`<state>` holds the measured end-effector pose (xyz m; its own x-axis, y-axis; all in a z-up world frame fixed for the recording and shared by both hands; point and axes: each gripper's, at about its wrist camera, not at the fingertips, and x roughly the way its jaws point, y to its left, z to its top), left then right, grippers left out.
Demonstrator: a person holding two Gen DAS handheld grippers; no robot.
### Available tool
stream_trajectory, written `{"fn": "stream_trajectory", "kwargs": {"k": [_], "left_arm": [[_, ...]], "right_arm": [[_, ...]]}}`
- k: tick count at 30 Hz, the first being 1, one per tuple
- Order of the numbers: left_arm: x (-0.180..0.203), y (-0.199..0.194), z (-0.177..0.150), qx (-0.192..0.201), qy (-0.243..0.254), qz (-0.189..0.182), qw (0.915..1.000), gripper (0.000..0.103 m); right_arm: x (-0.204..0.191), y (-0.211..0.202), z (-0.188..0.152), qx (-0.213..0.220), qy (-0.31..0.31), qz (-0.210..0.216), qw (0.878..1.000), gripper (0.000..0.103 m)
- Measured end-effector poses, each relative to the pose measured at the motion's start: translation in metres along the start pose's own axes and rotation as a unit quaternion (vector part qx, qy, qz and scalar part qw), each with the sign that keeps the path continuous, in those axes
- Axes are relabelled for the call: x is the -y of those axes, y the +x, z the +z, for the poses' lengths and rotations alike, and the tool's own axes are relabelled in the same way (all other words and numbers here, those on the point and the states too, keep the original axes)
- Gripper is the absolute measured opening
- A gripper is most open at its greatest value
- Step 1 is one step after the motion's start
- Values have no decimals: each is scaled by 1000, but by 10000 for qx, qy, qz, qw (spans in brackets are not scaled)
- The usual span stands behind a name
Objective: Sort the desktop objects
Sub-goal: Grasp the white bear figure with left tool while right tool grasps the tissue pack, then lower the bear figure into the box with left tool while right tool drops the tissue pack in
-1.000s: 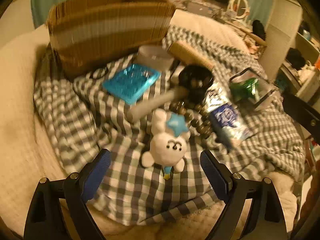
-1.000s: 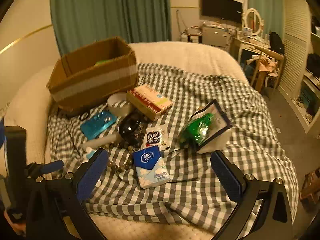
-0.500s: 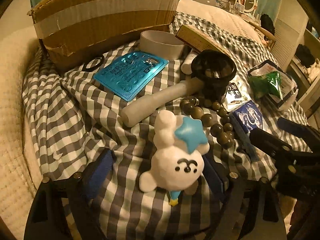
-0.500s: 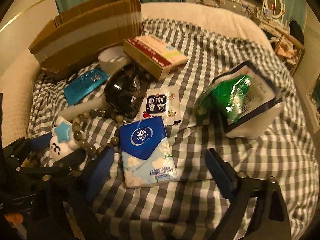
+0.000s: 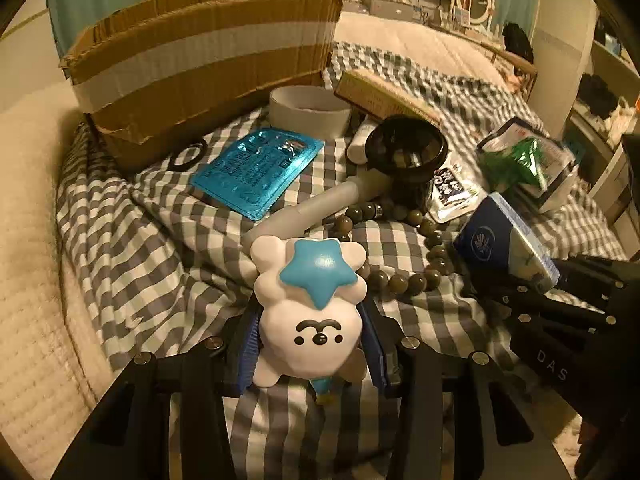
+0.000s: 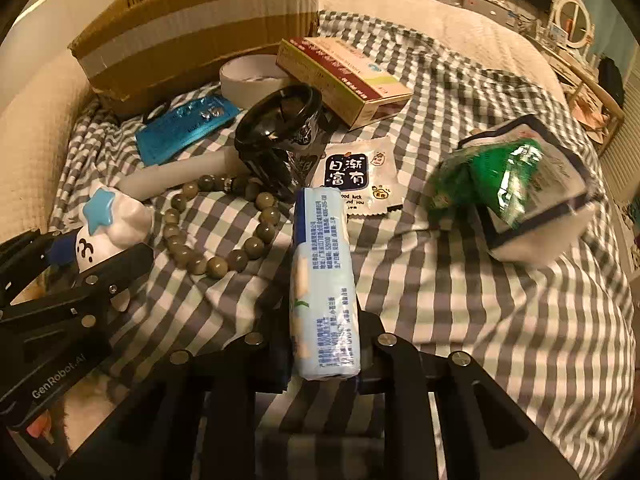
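- The left hand-held gripper (image 5: 310, 344) has its blue pads closed against the sides of one white rounded toy figure with a blue star on its head (image 5: 310, 304), low over the grey-and-white checked cloth (image 5: 132, 248) on the bed.
- The open brown cardboard box with a pale tape band (image 5: 200, 52) lies ahead of and slightly left of that gripper, at the far edge of the cloth. I judge it the sorting bin, and the left hand is the nearer to it.
- Between toy and box lie one blue foil blister pack (image 5: 258, 172), one black ring (image 5: 187, 155), one white roll of tape (image 5: 308, 112) and one pale tube (image 5: 320, 204).
- One loop of olive-grey beads (image 6: 224, 224) and one black round jar (image 6: 280, 128) sit mid-cloth.
- The right hand-held gripper (image 6: 324, 344) is clamped on one blue-and-white tissue pack (image 6: 322, 280), whose long axis points away along the fingers.
- Further right: one red-and-cream carton (image 6: 344, 76), one white printed sachet (image 6: 356, 176), one clear bag with green contents (image 6: 516, 184).
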<state>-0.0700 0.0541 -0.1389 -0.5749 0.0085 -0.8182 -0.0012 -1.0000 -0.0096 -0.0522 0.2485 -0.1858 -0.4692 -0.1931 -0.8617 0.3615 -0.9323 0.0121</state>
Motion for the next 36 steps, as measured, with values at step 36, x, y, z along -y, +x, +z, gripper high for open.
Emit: {"fn": "stream_trajectory", "kwargs": {"k": [36], "left_arm": [[-95,-236,140,2216,-4,-400,9743,45]], "right_arm": [[-41,-263,127,2182,759,871,9690,19]]}}
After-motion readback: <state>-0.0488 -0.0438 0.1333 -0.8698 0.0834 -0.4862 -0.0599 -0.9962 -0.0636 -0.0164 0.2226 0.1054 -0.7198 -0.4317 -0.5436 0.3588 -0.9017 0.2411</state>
